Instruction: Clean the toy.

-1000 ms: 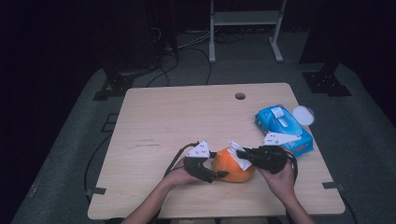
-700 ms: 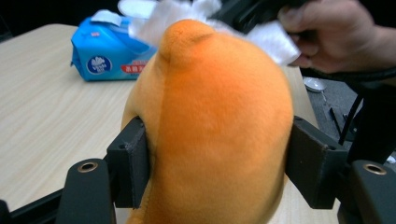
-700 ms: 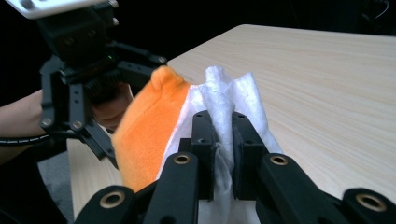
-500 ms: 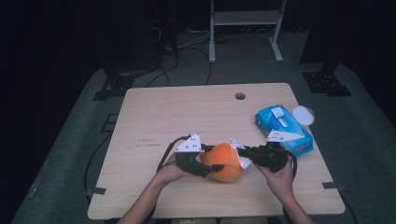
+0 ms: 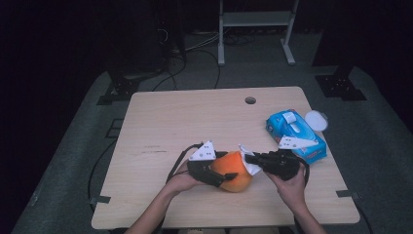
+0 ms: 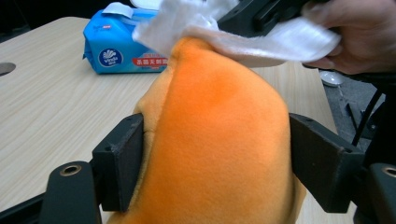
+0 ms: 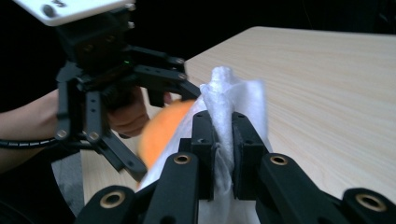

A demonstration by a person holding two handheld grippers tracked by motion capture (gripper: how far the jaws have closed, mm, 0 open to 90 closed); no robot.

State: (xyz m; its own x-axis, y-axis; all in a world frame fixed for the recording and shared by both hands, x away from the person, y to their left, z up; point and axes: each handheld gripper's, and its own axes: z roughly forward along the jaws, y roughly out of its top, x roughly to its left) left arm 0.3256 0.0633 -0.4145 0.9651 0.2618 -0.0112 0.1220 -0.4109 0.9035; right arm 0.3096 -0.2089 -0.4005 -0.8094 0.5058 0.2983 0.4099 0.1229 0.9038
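Orange plush toy [image 5: 236,171] sat near the table's [image 5: 185,117] front edge, clamped between my left gripper's [image 5: 221,176] jaws. My right gripper [image 5: 251,158] was pinched shut on a white wipe [image 5: 249,163] pressed against the toy's top. Risks, as I judged: soft fleece could squirm out under rubbing force; thin wipe could slip or tear. Blue wipe pack [image 5: 295,134] sat by the right edge, well apart.

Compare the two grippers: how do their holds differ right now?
The left gripper has its jaws spread wide around the orange plush toy; the right gripper pinches a thin white wipe with jaws nearly closed. The toy bulges past the left jaws; the wipe sticks up between the right ones. Both are clamped.
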